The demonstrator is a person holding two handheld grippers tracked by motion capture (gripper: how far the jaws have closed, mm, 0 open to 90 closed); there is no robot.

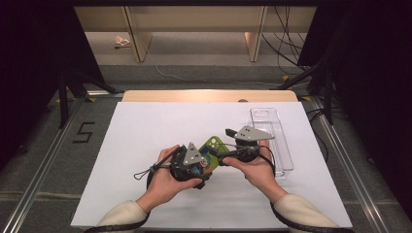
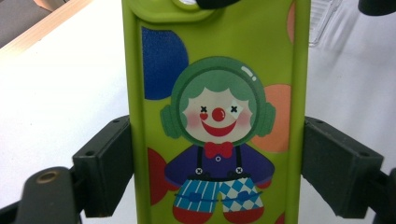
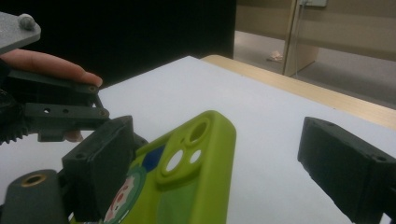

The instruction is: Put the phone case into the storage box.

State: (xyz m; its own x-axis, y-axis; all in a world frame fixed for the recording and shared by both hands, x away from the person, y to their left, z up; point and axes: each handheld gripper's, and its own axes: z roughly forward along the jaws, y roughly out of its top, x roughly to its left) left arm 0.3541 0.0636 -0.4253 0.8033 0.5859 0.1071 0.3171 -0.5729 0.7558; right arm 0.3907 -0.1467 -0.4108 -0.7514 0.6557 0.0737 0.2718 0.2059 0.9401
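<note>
Phone case point(image 1: 212, 144), lime green, sits held above the white table point(image 1: 145, 126) in the high view, between my two grippers near the table's middle. My left gripper point(image 1: 203, 167) comes in from the lower left, forearm angled inward; my right gripper point(image 1: 218, 156) lies level, pointing left toward the case's top end. A clear plastic tray point(image 1: 272, 131) rests on the table to the right.

In the left gripper view, the case point(image 2: 217, 116) shows a clown print with green hair, red nose, red bow tie and blue checked shorts. Both jaws press its long edges: the left gripper is clamped on the case.

In the right gripper view, the case's camera cut-outs point(image 3: 187, 154) face up. The right gripper point(image 3: 224, 163) stands released, jaws wide, the near jaw beside the case, the far jaw well apart.
</note>
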